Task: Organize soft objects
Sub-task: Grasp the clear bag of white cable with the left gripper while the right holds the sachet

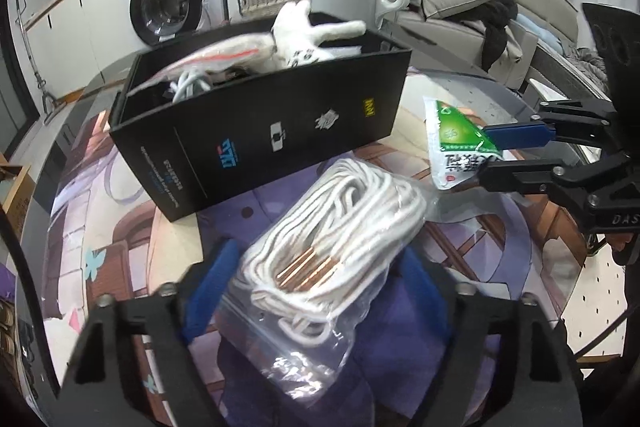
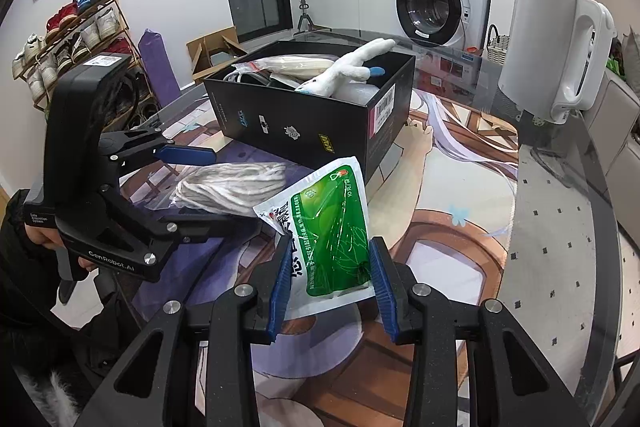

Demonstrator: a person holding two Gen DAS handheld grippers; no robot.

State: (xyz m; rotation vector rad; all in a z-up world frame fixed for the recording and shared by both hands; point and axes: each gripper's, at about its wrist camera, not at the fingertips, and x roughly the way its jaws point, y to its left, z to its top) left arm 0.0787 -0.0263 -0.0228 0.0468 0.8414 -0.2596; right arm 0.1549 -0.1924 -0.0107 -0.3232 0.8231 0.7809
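The left gripper [image 1: 308, 283] straddles a clear bag of white cord [image 1: 336, 247] lying on the tabletop [image 2: 472, 211]; its blue pads [image 1: 212, 283] flank the bag, the right one mostly hidden behind the plastic, so I cannot tell whether they press it. The right gripper [image 2: 330, 275] pinches a green sachet [image 2: 324, 227] by its lower edges, lifted above the tabletop, just in front of the black box [image 2: 304, 115]. Inside the box lie a white plush [image 2: 348, 75], another bagged item and a cable, partly hidden by the box walls. A white kettle [image 2: 548, 59] stands behind, cut off at its base in the left view.
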